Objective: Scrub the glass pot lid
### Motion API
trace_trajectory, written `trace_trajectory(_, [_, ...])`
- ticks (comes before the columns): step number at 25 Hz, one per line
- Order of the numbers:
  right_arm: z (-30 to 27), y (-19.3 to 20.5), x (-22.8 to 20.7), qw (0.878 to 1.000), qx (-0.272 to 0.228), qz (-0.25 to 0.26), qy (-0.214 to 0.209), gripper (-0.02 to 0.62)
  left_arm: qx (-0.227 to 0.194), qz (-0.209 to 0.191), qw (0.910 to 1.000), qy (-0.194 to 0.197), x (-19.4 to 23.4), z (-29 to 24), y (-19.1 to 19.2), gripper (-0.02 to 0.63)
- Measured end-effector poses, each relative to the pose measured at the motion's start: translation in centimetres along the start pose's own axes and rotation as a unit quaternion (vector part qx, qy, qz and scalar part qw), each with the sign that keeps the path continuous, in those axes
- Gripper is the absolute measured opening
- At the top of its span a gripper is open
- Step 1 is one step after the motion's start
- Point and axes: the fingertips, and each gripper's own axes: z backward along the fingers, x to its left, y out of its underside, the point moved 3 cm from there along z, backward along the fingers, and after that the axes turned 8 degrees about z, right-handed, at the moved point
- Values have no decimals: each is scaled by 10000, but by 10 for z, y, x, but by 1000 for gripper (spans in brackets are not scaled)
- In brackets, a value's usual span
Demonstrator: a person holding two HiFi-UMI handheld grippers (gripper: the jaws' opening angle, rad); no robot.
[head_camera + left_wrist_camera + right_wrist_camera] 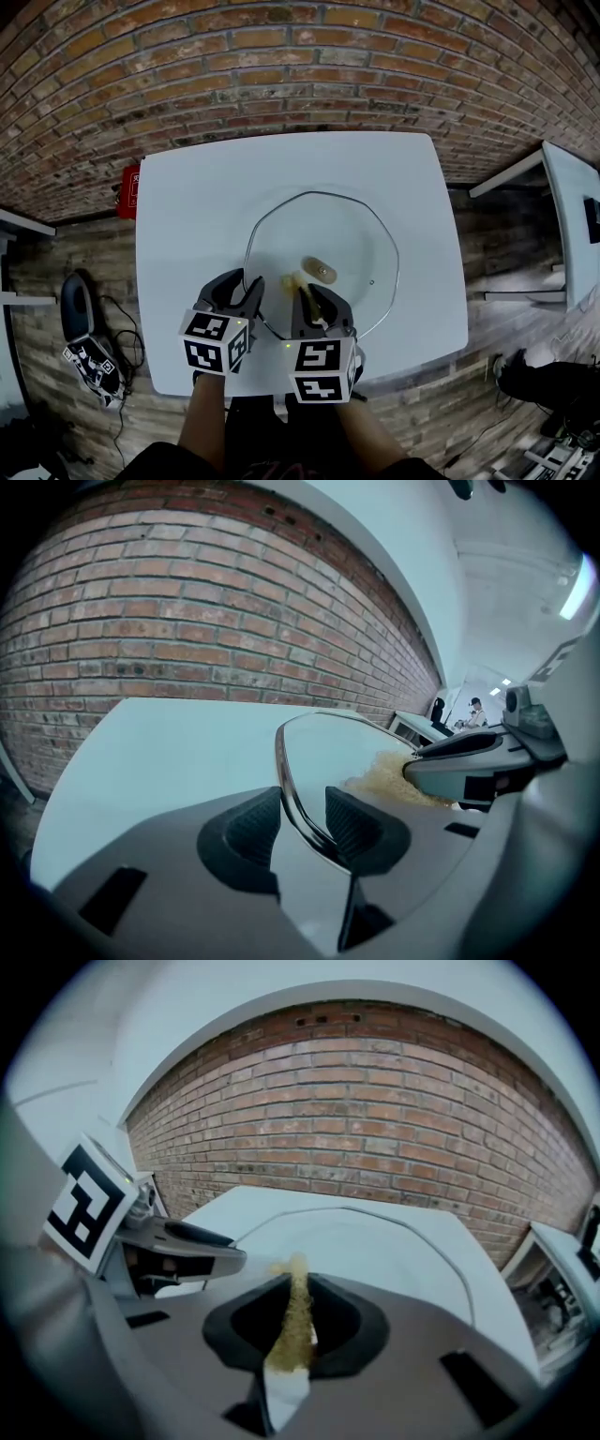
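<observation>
Glass pot lid [347,234], round and clear with a thin metal rim and a brownish oval knob [321,271] at its centre, lies on the white tabletop [206,206]. I cannot tell whether the rim on the person's side of the knob is lifted slightly off the surface.

The main risk, as I judge it, is the lid skating or twisting. Only one narrow clamp on a smooth rim steadies it, so a hard sideways stroke of the scrub pad could pull the rim out of the pads or spin the lid about that point. The yellow fibrous scrub pad [292,280] is thin and pinched edge-on, so pressing down could fold it or work it loose. The hard jaw tips would then meet the glass. A stroke running toward the knob could also snag on it.

The left gripper [239,286] stands at the rim on the person's side of the knob and to its left. Its jaws are narrowed onto the metal rim, one ribbed pad on each face of the lid's edge. The right gripper [317,302] sits just on the person's side of the knob. Its jaws are nearly together, pinching the scrub pad, whose free end reaches past the tips toward the glass beside the knob.
</observation>
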Motion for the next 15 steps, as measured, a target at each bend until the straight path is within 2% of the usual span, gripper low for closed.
trace_trajectory(5, [5, 23, -47, 9960, 496, 124, 733, 57, 3, 4, 10000, -4, 1, 0, 0, 152])
trace_trajectory(9, [15, 38, -86, 9900, 727, -9, 1206, 57, 10, -4, 10000, -11, 1, 0, 0, 152])
trace_trajectory(15, [20, 45, -105, 9864, 766, -209, 1438, 58, -1, -9, 10000, -20, 2, 0, 0, 152])
